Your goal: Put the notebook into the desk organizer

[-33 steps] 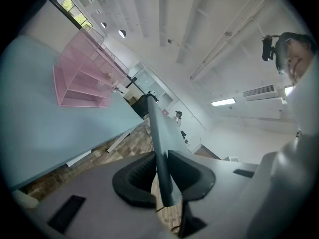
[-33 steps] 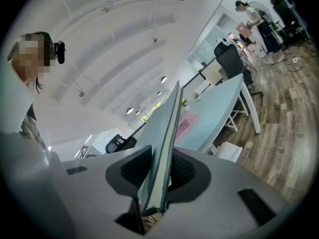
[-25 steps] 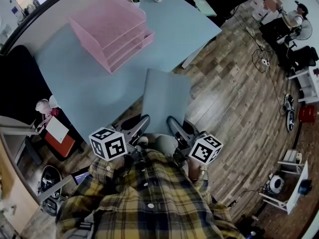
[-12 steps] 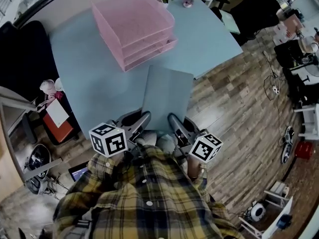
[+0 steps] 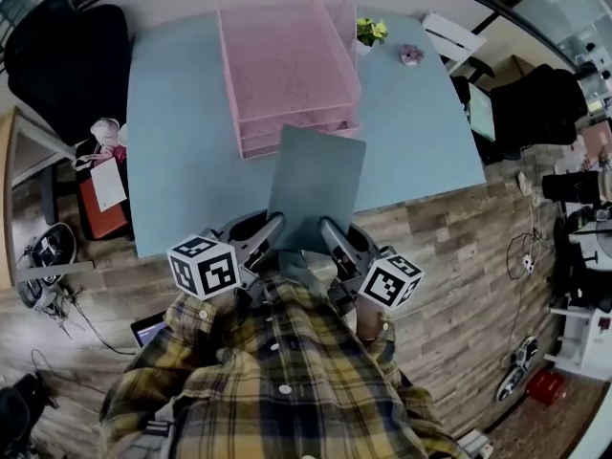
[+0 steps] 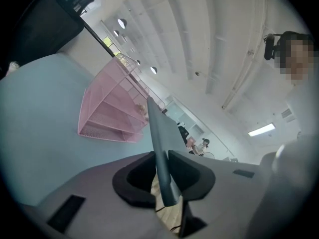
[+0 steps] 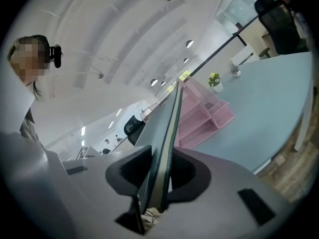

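Observation:
A slate-blue notebook [image 5: 316, 187] is held flat in front of me by both grippers, one at each near corner. My left gripper [image 5: 271, 229] is shut on its near left edge, and the notebook [image 6: 160, 142] stands edge-on between the jaws in the left gripper view. On the near right edge my right gripper [image 5: 332, 233] is shut, with the notebook [image 7: 168, 133] clamped in the right gripper view. The pink wire desk organizer [image 5: 287, 70], with stacked trays, stands on the light blue table [image 5: 177, 151] just beyond the notebook's far edge. The organizer [image 6: 113, 109] also appears in the left gripper view.
A small potted plant [image 5: 368, 32] and a small pink object [image 5: 411, 55] sit at the table's far right. A black chair [image 5: 67, 55] stands at the left, a white chair [image 5: 454, 38] at the right. Bags and cables lie on the wooden floor [image 5: 449, 256].
The table and organizer have swung round and now lie squarely ahead. The notebook's far edge now reaches the organizer's front. Both grippers keep their hold.

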Available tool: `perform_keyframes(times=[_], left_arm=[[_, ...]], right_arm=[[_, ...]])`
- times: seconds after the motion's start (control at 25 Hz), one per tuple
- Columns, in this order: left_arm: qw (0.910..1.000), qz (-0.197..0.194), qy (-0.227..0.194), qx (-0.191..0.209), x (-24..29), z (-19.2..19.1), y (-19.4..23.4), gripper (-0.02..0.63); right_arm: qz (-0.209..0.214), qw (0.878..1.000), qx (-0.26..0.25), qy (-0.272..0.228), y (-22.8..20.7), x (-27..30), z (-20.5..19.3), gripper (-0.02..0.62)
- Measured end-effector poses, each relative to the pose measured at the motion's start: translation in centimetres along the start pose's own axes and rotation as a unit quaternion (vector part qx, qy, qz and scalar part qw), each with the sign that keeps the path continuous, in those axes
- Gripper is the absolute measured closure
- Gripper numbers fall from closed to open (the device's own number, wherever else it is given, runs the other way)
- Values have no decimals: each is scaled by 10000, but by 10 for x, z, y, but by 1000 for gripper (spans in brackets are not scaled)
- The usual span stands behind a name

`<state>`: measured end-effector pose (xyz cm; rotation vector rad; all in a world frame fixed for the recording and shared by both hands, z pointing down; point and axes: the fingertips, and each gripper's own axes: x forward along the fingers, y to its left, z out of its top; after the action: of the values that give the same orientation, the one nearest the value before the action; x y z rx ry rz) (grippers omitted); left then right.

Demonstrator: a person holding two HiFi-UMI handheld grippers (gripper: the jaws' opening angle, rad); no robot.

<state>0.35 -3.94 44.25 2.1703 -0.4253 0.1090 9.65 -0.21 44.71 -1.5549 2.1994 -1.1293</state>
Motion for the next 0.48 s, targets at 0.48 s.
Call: perform_keyframes(times=[0.48], left_arm=[[9895,920,-1049,-373,42,-6,-11,529]], right_arm=[[975,9893,-261,1055,-43,5,38,506]])
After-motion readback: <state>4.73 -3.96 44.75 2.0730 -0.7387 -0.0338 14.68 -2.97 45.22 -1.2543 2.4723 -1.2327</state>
